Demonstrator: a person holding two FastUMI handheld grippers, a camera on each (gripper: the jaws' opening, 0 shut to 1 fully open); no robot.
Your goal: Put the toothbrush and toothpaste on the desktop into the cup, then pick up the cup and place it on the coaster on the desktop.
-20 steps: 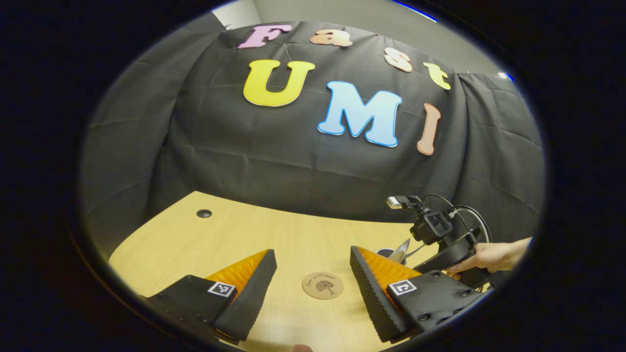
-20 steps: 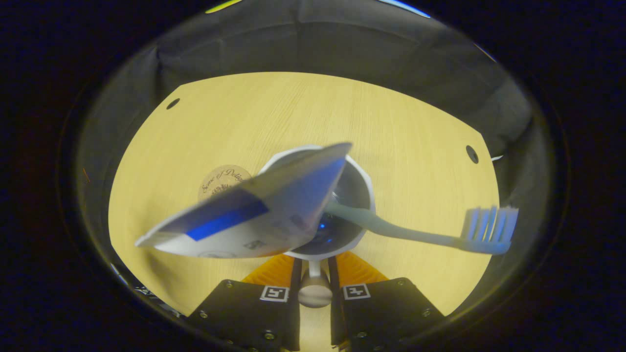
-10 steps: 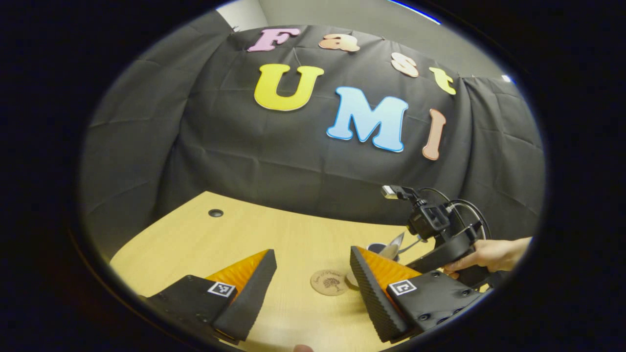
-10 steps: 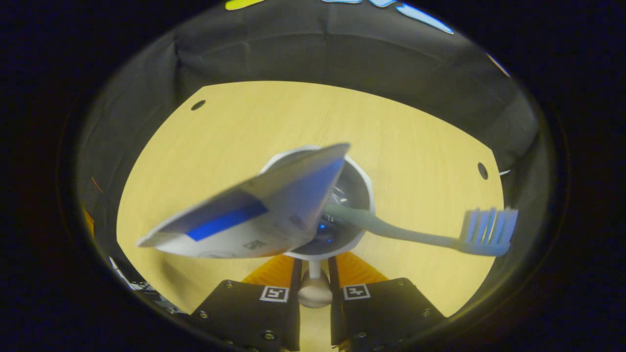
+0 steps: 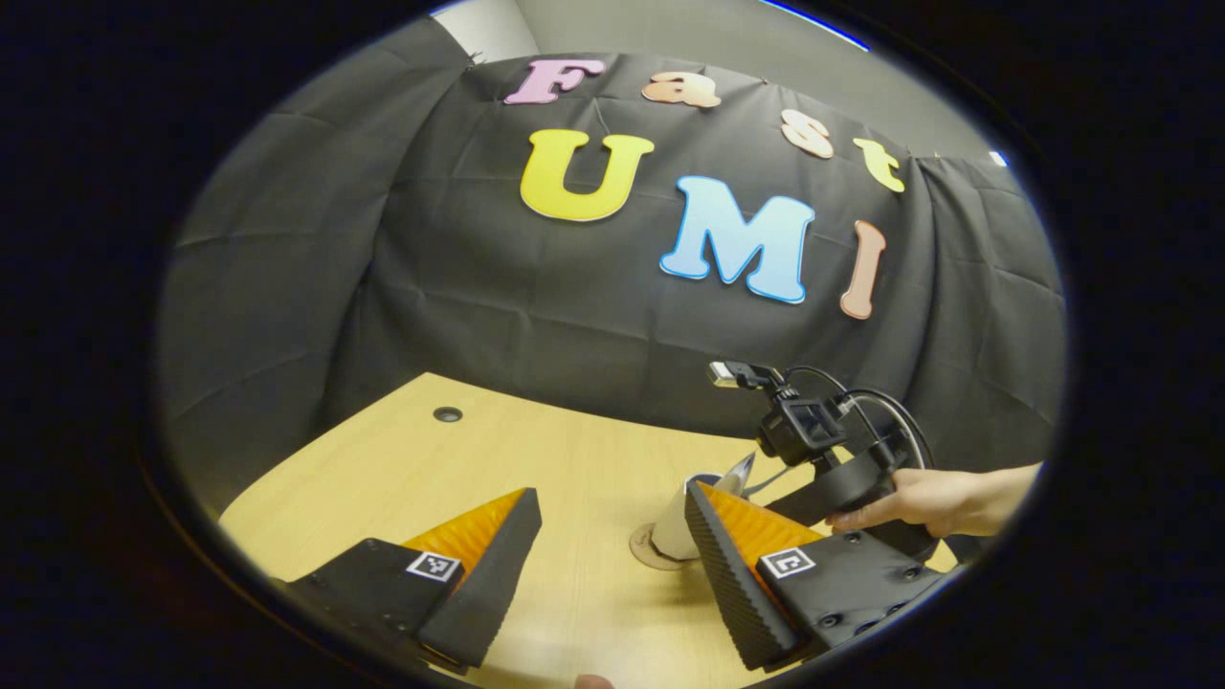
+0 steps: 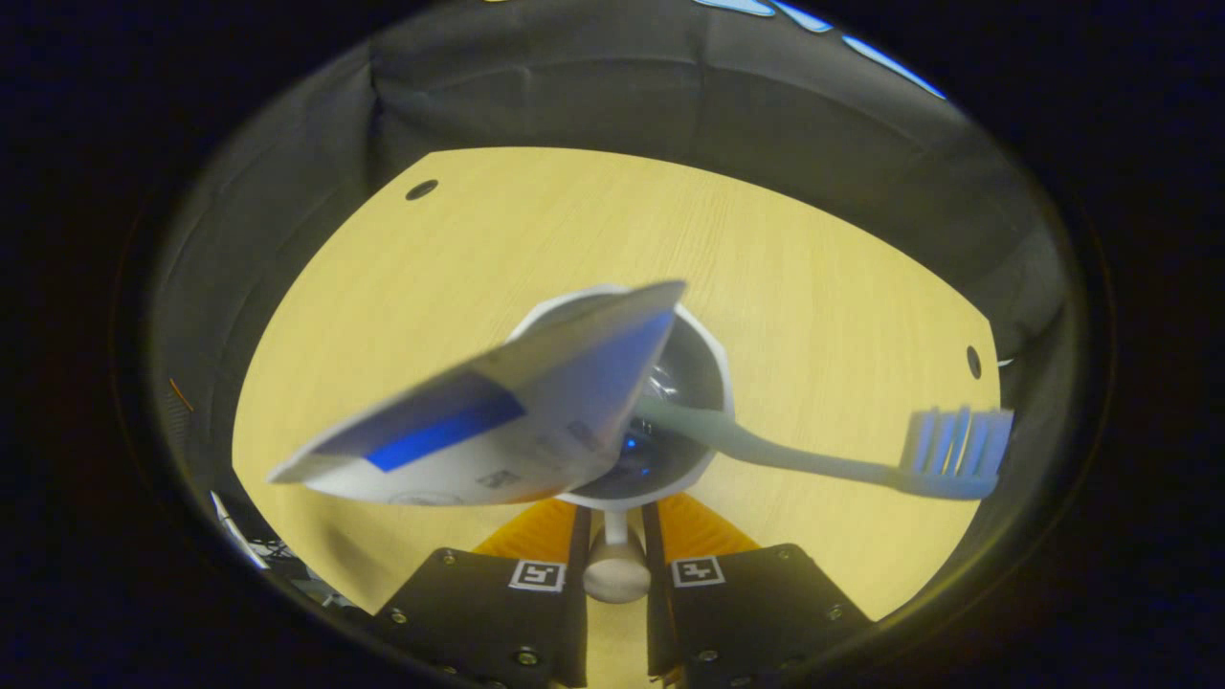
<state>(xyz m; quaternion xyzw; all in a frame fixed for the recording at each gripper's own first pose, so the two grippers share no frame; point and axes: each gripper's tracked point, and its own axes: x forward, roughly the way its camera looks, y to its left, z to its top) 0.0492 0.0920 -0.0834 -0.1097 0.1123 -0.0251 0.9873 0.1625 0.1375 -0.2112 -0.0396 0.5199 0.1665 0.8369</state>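
Note:
In the right gripper view, my right gripper (image 6: pixel 615 524) is shut on the handle (image 6: pixel 615 571) of a white cup (image 6: pixel 716 375). A white and blue toothpaste tube (image 6: pixel 498 421) and a pale toothbrush (image 6: pixel 947 450) lean out of the cup. In the left gripper view, the cup (image 5: pixel 673 531) stands over the round cork coaster (image 5: pixel 645 558); I cannot tell whether it rests on it. A hand (image 5: pixel 924 498) holds the right gripper's body (image 5: pixel 828 483) beside the cup. My left gripper (image 5: pixel 610 498) is open, just left of the cup, with nothing between its fingers.
The light wooden desk (image 6: pixel 536 239) has round cable holes at its far corners (image 6: pixel 421 189) (image 6: pixel 973 362), one also visible as a hole (image 5: pixel 447 414) in the left gripper view. The black cloth wall (image 5: pixel 536 306) closes the desk's far edge.
The right gripper has carried the cup leftward until it stands over the coaster, which has slipped out of the right gripper view. The left gripper stays open.

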